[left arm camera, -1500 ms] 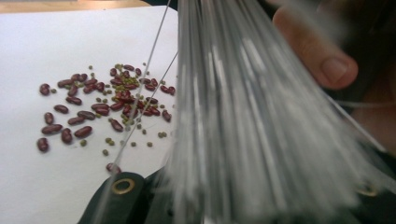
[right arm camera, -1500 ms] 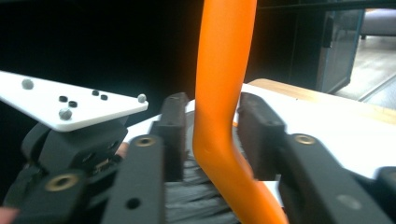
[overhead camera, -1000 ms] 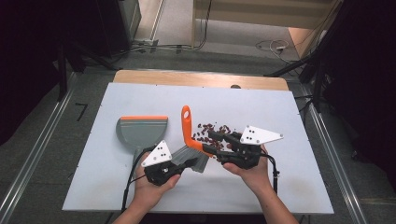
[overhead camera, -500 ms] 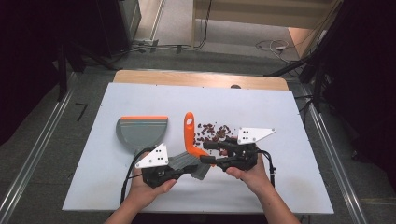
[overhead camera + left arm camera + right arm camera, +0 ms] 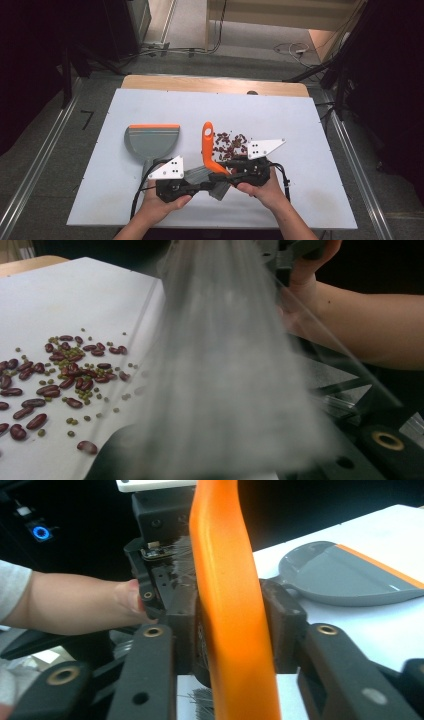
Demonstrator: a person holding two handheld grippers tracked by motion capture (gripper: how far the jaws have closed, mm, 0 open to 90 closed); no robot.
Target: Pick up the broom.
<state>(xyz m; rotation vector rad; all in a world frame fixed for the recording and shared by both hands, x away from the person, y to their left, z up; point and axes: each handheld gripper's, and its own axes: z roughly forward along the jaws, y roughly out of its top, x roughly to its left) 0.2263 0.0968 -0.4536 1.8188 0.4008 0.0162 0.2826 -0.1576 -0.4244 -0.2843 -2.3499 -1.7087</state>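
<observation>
A hand brush with an orange handle [image 5: 208, 142] and grey bristles [image 5: 212, 182] is held over the table's front between both grippers. My left gripper [image 5: 204, 186] is shut on the bristle head, and blurred bristles [image 5: 225, 370] cover its jaws in the left gripper view. My right gripper [image 5: 223, 174] reaches in from the right. Its jaws have just been closing and now press on both sides of the orange handle [image 5: 232, 605]. Scattered red beans and small green ones [image 5: 230, 142] lie just behind the grippers, also seen as beans [image 5: 65, 375]. A grey dustpan [image 5: 151, 140] with an orange lip lies to the left.
The white table top [image 5: 310, 125] has a wooden strip [image 5: 210, 84] along its far edge. The dustpan [image 5: 345, 575] sits on the white surface beyond the handle. Dark floor and cables surround the table.
Both hands have drawn the brush a little toward the table's front, and the handle now stands lower. The right jaws have closed on the orange handle.
</observation>
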